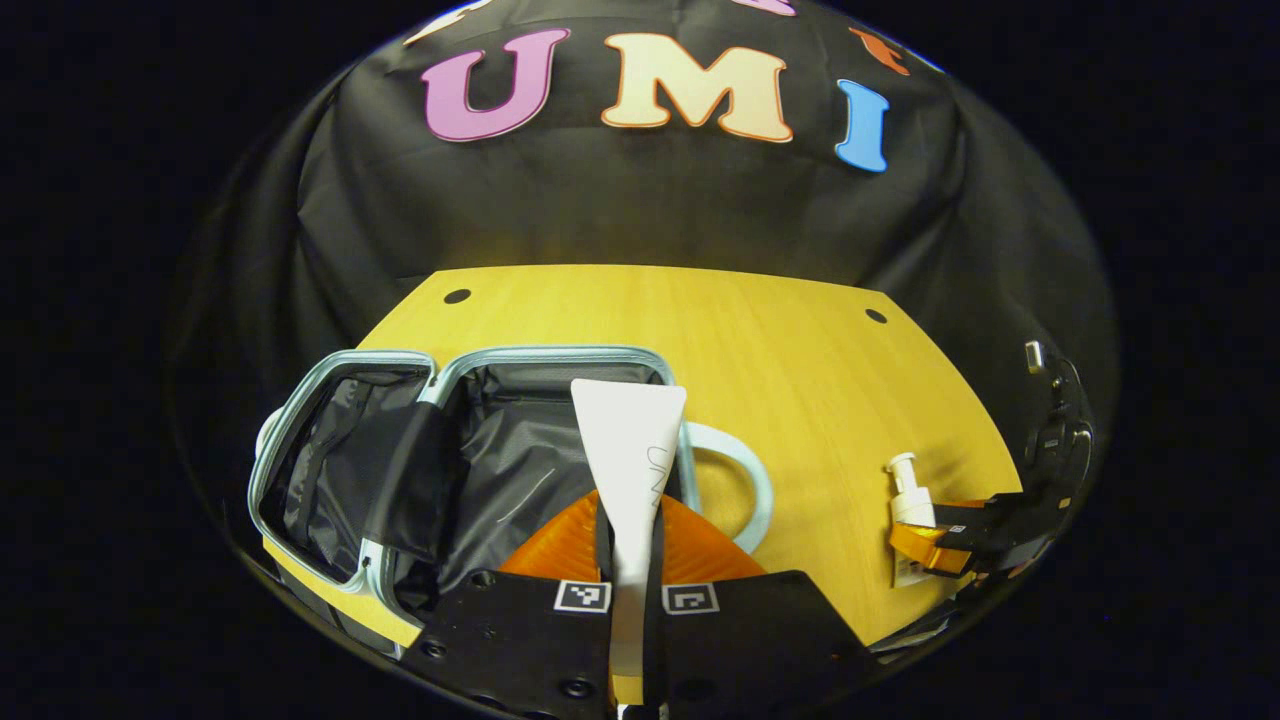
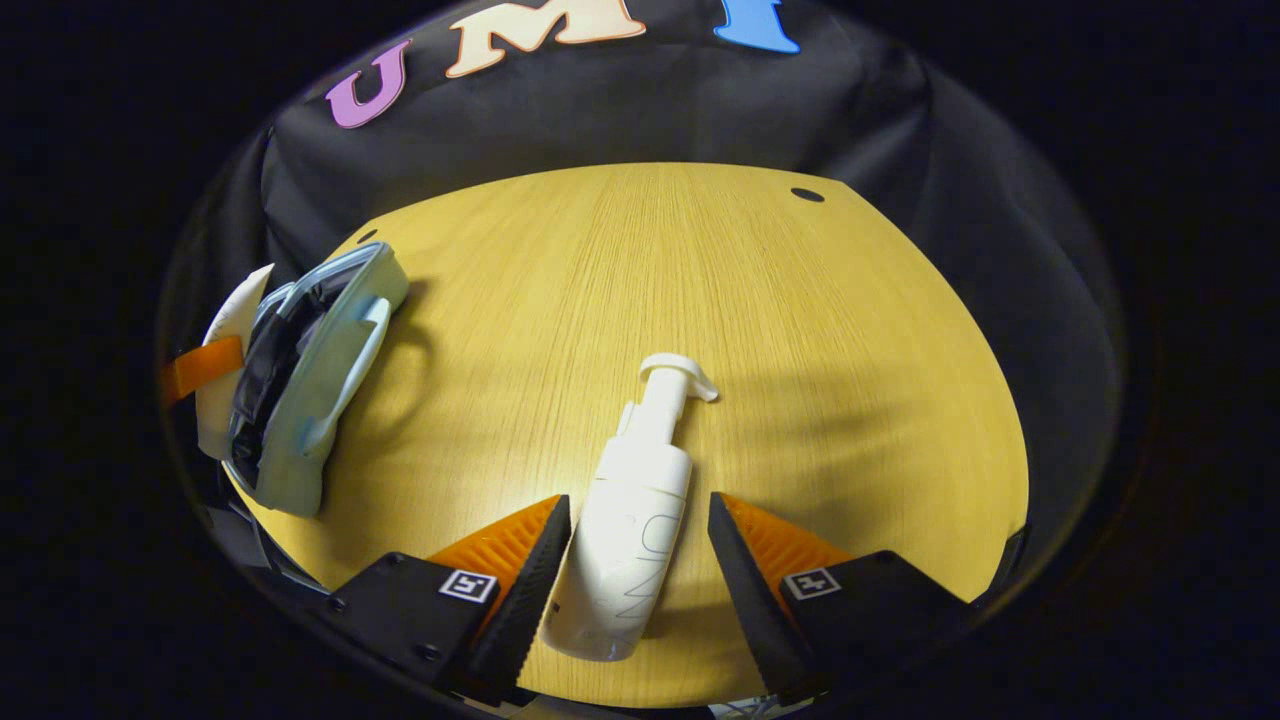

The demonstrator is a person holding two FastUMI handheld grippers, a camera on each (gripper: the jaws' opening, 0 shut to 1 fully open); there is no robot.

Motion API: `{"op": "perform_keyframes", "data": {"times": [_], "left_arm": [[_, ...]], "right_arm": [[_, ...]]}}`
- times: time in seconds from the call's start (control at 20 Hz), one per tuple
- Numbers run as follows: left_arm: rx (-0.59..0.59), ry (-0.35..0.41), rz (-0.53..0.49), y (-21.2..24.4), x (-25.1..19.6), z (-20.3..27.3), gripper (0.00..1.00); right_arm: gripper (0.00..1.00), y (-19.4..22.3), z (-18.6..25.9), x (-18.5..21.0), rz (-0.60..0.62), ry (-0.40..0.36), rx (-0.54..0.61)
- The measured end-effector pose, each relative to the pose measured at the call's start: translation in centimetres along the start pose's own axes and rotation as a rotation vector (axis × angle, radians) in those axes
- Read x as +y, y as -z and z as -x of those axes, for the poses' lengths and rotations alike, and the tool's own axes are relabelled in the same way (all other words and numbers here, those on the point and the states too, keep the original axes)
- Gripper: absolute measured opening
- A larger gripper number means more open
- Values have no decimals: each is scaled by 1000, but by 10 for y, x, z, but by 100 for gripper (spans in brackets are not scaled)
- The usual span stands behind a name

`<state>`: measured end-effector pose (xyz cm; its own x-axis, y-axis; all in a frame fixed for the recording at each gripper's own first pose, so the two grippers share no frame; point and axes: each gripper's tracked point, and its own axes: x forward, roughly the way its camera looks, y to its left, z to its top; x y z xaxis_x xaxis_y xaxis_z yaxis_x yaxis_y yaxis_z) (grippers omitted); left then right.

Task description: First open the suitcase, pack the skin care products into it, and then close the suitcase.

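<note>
Fingers of our left gripper point(image 1: 632, 560) pinch the tube point(image 1: 630, 450) over the open suitcase point(image 1: 340, 470); our right gripper point(image 2: 632, 560) gapes around the pump bottle point(image 2: 630, 520). We are packing; next, release the tube inside.

My left gripper view looks down close over open suitcase point(image 1: 400, 470), facing booth wall. My right gripper view sits low over table point(image 2: 800, 330), pump bottle point(image 2: 630, 520) near. Both views share suitcase, bottle, tabletop.
</note>
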<state>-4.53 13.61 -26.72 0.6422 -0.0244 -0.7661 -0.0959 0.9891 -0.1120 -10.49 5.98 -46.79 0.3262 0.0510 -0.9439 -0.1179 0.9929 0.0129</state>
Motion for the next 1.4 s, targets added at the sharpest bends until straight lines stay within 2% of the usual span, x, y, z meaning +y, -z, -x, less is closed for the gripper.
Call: {"op": "perform_keyframes", "data": {"times": [0.25,0.35,0.55,0.95,1.05,1.2,1.4], "left_arm": [[74,-47,27,18,46,-22,5],[113,-54,31,29,60,-31,5],[179,-75,29,48,85,-51,5],[264,-46,56,77,98,-68,5],[236,-28,57,74,99,-72,6],[216,-6,63,71,95,-68,20],[136,23,59,52,85,-51,73]], "right_arm": [[62,5,-1,2,-12,2,19],[58,5,-1,1,-7,4,29],[56,5,0,2,-20,18,44],[56,5,1,5,-100,35,57],[57,0,4,9,-133,23,43],[55,-26,19,26,-155,-2,-20],[55,-67,37,72,-146,-71,-107]]}}
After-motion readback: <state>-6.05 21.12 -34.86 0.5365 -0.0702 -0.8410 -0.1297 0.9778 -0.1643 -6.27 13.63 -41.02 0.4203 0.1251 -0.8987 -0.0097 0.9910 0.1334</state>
